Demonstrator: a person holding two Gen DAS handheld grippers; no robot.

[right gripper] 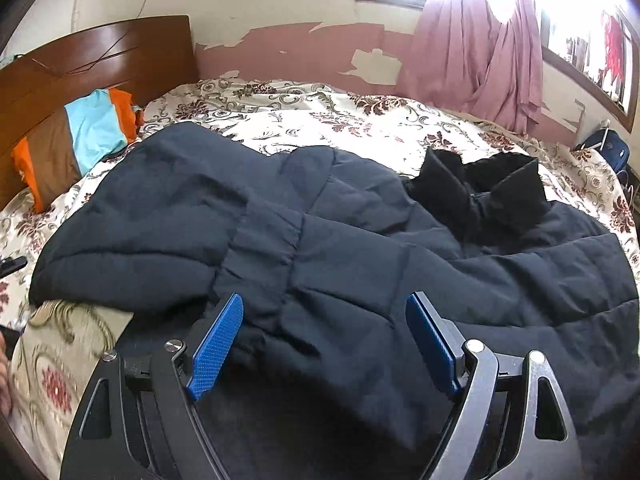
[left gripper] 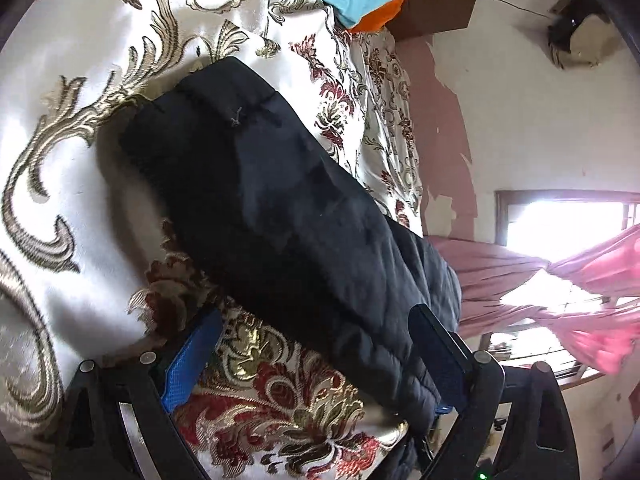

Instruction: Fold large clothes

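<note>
Nearest the lens, the right gripper (right gripper: 324,344) stands with its blue pads (right gripper: 218,346) wide apart above the dark padded jacket (right gripper: 320,248), clasping nothing; that spread suits a free hand looking for its next hold. The left gripper (left gripper: 316,364) is also spread wide, hovering over the jacket's edge and the floral bedspread (left gripper: 80,200), with nothing pinched. The jacket lies across the bed, part folded, one sleeve (right gripper: 256,264) laid over the body and the black collar (right gripper: 480,192) standing further off. Beyond are a striped pillow (right gripper: 88,132), the wooden headboard (right gripper: 100,60) and pink curtains (right gripper: 480,60)
</note>
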